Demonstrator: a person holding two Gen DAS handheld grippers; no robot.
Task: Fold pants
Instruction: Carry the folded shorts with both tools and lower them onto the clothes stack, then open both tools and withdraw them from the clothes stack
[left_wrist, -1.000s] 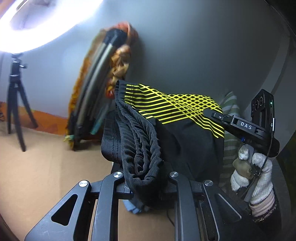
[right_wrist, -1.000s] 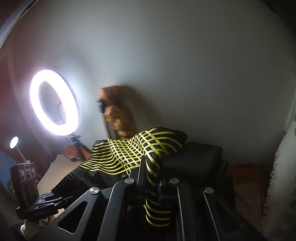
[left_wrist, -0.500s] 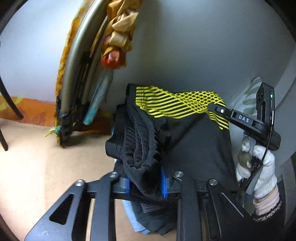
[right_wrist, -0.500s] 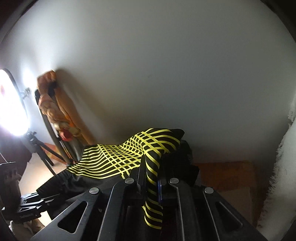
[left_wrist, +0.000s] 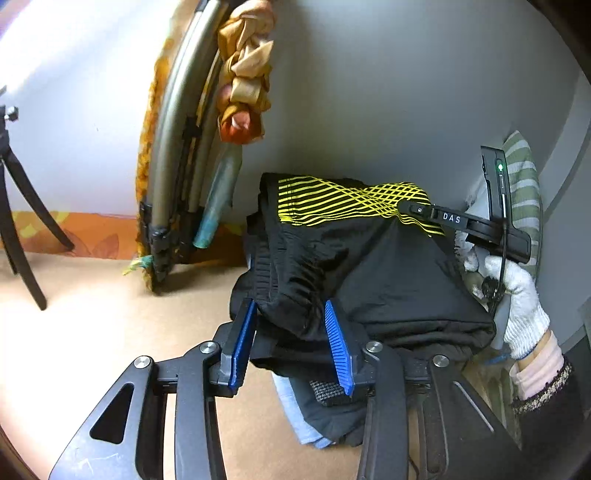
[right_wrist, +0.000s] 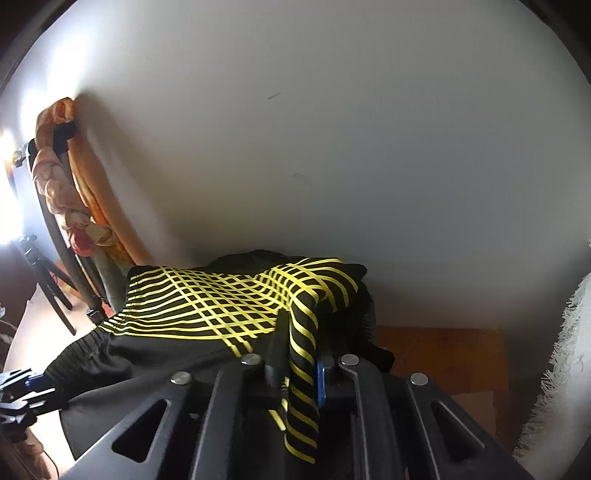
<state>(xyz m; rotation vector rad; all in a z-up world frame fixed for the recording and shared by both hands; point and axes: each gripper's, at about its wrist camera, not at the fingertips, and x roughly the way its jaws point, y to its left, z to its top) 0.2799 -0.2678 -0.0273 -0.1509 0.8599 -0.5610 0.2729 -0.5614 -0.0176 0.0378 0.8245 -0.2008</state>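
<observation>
The black pants with a yellow line pattern lie folded on a low pile of clothes against the wall. My left gripper is open, its blue pads on either side of the bunched waistband, which slumps between them. My right gripper is shut on the patterned edge of the pants. It also shows in the left wrist view, held by a white-gloved hand at the far right end of the pants.
A folded frame wrapped in orange cloth leans on the grey wall left of the pile. A black tripod stands at far left. A striped green cloth and a white towel are at right. Other folded clothes lie beneath.
Both grippers lowered the pants onto the pile by the wall. My left gripper opened and let go of the waistband. The right gripper keeps its hold.
</observation>
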